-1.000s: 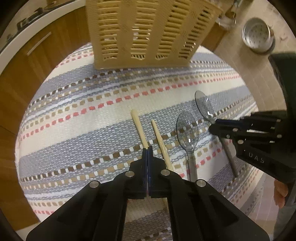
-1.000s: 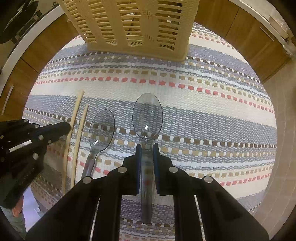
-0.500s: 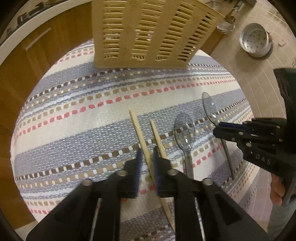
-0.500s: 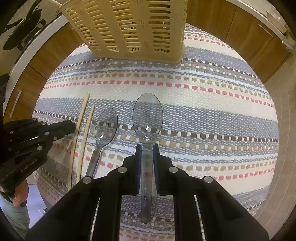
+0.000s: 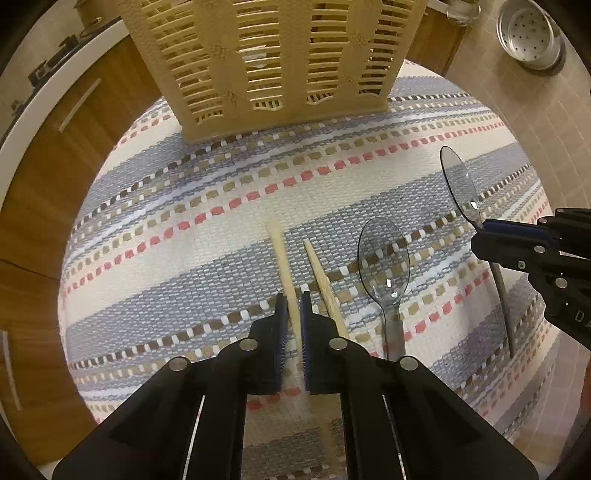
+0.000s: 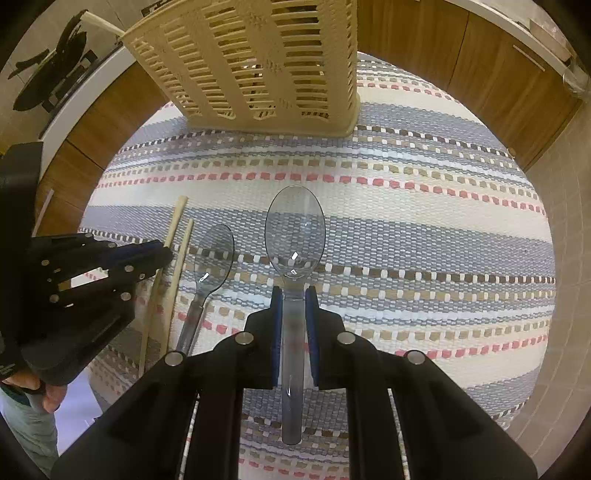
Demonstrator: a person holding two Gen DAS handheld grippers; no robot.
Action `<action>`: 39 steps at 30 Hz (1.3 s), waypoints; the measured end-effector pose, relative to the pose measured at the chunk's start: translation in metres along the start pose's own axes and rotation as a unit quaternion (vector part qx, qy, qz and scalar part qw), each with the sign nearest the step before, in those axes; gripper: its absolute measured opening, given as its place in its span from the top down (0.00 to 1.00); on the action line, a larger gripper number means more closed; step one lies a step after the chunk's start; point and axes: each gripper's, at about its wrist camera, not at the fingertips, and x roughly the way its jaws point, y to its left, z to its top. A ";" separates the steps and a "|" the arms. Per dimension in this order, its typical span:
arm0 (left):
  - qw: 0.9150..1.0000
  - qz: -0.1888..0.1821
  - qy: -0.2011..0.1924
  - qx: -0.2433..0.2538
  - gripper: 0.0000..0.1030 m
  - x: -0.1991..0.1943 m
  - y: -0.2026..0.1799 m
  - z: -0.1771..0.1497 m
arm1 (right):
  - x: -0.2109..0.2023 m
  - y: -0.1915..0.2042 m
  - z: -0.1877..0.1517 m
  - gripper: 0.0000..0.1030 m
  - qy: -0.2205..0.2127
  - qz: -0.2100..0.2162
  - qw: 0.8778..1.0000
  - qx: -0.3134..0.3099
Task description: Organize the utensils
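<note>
Two wooden chopsticks lie side by side on a striped woven mat (image 5: 184, 258). My left gripper (image 5: 293, 299) points steeply down, its jaws closing on the left chopstick (image 5: 279, 243), which sits between the blue pads. The second chopstick (image 5: 319, 269) lies free just right of it. A clear plastic spoon (image 5: 384, 258) rests on the mat further right. My right gripper (image 6: 294, 291) is shut on the handle of a larger clear spoon (image 6: 295, 229), held just above the mat. A tall beige slotted basket (image 6: 258, 62) stands at the mat's far edge.
Wooden cabinet fronts with a white countertop curve around the mat on the left and behind it. A steel perforated strainer (image 5: 530, 33) sits on the tiled floor at the upper right. A person's hand (image 6: 40, 391) holds the left gripper's handle.
My left gripper was shut beside the chopsticks, opened, shifted over the left chopstick and closed on it. The right gripper keeps its spoon and has risen a little.
</note>
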 end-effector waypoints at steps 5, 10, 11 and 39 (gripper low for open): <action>0.999 -0.023 -0.041 -0.012 0.97 -0.014 0.006 -0.012 | -0.007 -0.002 -0.004 0.90 -0.007 0.004 1.000 0.001; 0.993 -0.041 -0.107 -0.021 0.97 -0.047 0.014 -0.026 | -0.023 0.000 -0.009 0.90 -0.035 0.021 0.999 -0.003; 0.991 -0.044 -0.128 -0.023 0.97 -0.057 0.015 -0.030 | -0.031 0.001 -0.011 0.90 -0.049 0.025 0.998 -0.005; 0.805 -0.114 -0.569 -0.128 0.97 -0.213 0.029 0.026 | -0.185 0.025 0.052 0.90 -0.472 0.007 0.880 -0.041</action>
